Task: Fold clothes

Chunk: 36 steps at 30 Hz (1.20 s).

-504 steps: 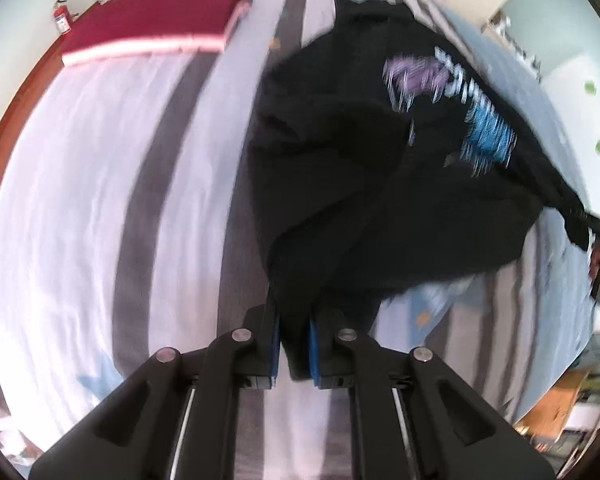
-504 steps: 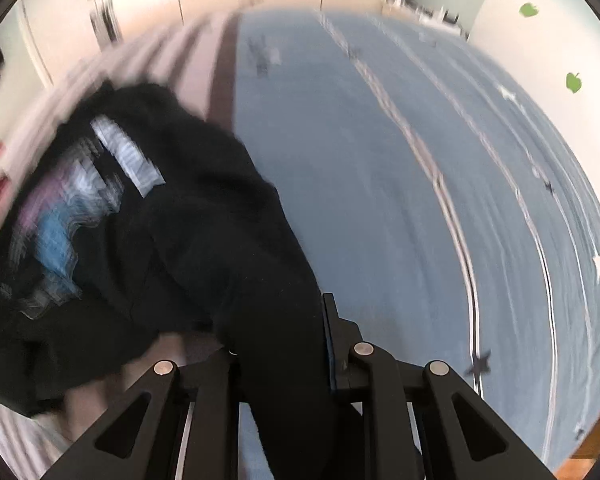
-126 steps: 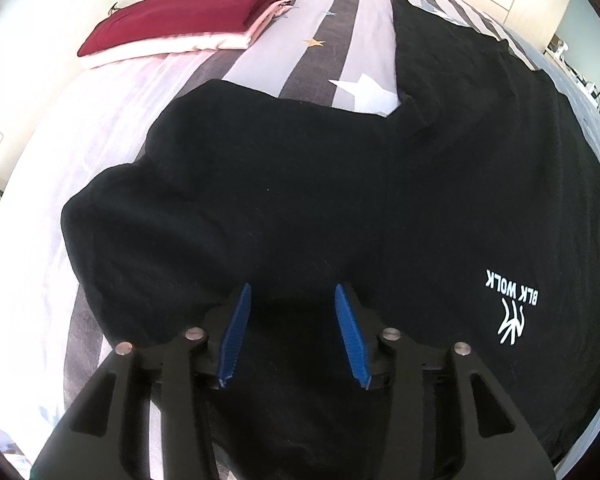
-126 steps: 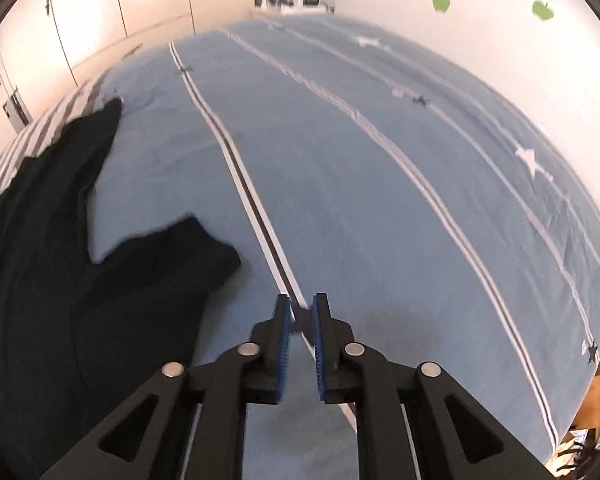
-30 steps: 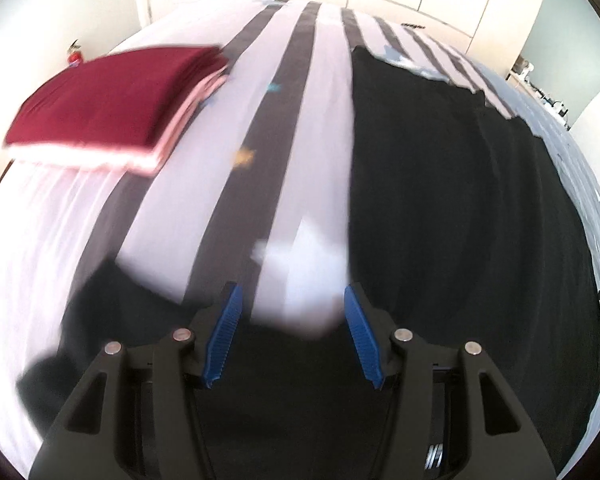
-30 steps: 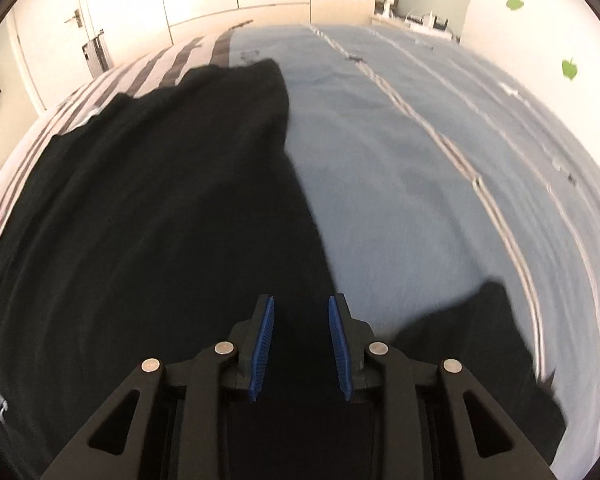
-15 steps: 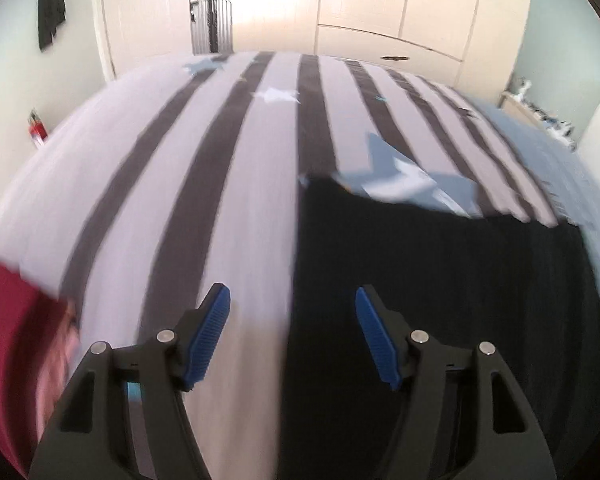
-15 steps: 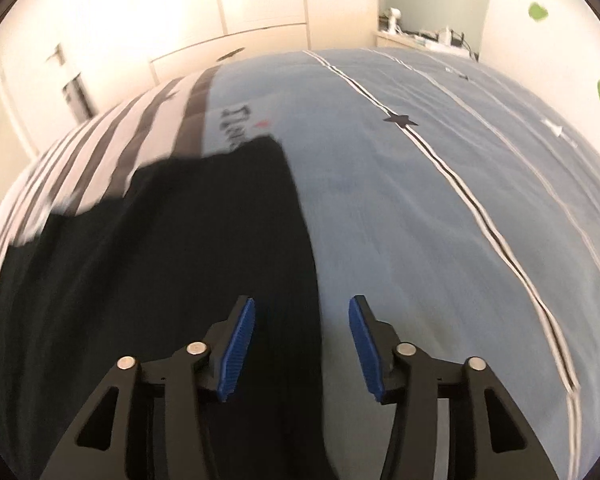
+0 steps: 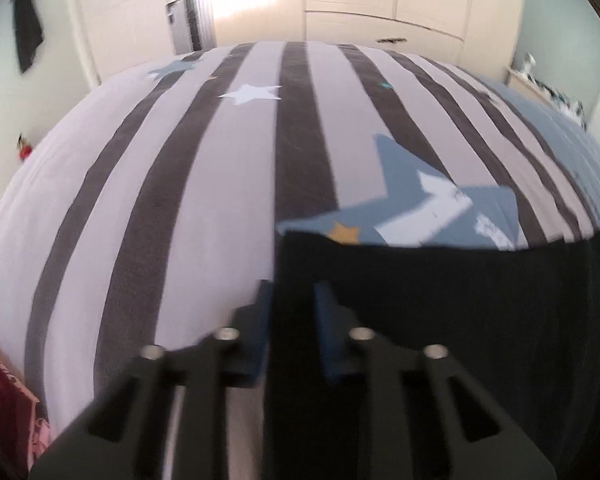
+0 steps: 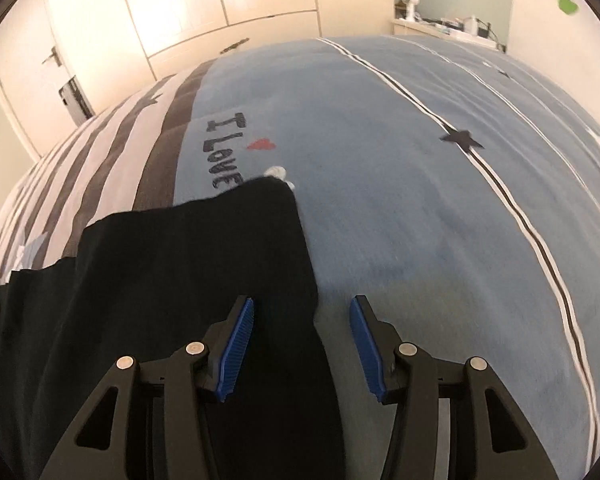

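Two corners of the black garment (image 10: 172, 280) on the bed (image 10: 420, 200) concern me: my left gripper (image 9: 288, 312) looks nearly closed on one, my right gripper (image 10: 302, 344) gapes wide astride the other, holding nothing.

Both grippers: black arms, silver screws, blue ribbed pads (image 10: 236, 348).
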### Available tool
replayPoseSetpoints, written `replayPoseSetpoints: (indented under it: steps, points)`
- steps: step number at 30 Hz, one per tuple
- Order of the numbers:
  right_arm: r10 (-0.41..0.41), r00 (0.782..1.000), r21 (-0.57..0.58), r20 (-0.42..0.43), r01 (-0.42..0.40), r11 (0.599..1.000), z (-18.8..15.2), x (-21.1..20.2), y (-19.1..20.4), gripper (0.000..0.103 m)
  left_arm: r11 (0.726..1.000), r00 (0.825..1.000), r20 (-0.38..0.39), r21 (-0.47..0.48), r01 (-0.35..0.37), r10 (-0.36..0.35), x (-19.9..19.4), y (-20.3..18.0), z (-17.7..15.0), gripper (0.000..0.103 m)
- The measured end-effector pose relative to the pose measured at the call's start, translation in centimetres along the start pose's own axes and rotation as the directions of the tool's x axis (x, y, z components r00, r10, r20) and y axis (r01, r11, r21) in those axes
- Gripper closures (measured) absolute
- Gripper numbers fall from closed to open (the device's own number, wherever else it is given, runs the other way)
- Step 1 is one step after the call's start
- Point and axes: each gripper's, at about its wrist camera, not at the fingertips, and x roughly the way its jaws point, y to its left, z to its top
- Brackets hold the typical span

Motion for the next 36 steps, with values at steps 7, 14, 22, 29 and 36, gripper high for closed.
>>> replayPoseSetpoints:
  steps: [7, 14, 22, 29, 36]
  points:
    - [0.007, 1.0, -0.036, 0.009, -0.007, 0.999, 1.6, 0.1, 0.9, 0.098, 0.999, 0.999, 0.006, -0.001, -0.035, 0.035, -1.6, 0.4, -0.1, 0.101]
    - [-0.042, 0.999, -0.07, 0.032, 0.044, 0.997, 3.3, -0.4, 2.3, 0.101, 0.991, 0.991, 0.037, -0.036, -0.125, 0.127, -4.3, 4.3, 1.6, 0.101]
    - [-0.12, 0.993, -0.114, 0.0, 0.119, 0.986, 3.7, 2.1, 3.8, 0.101, 0.981, 0.983, 0.011, 0.065, -0.184, 0.184, -2.1, 3.8, 2.5, 0.1]
    - [-0.222, 0.974, -0.207, 0.051, 0.227, 0.952, 3.0, 1.5, 3.5, 0.089, 0.973, 0.969, 0.091, -0.003, -0.231, 0.231, -3.2, 4.6, 1.1, 0.076]
    - [-0.193, 0.973, -0.031, 0.129, 0.198, 0.98, 3.4, -4.3, -0.2, 0.085, 0.981, 0.975, 0.122, -0.071, -0.18, 0.188, -8.1, 6.4, 0.3, 0.07]
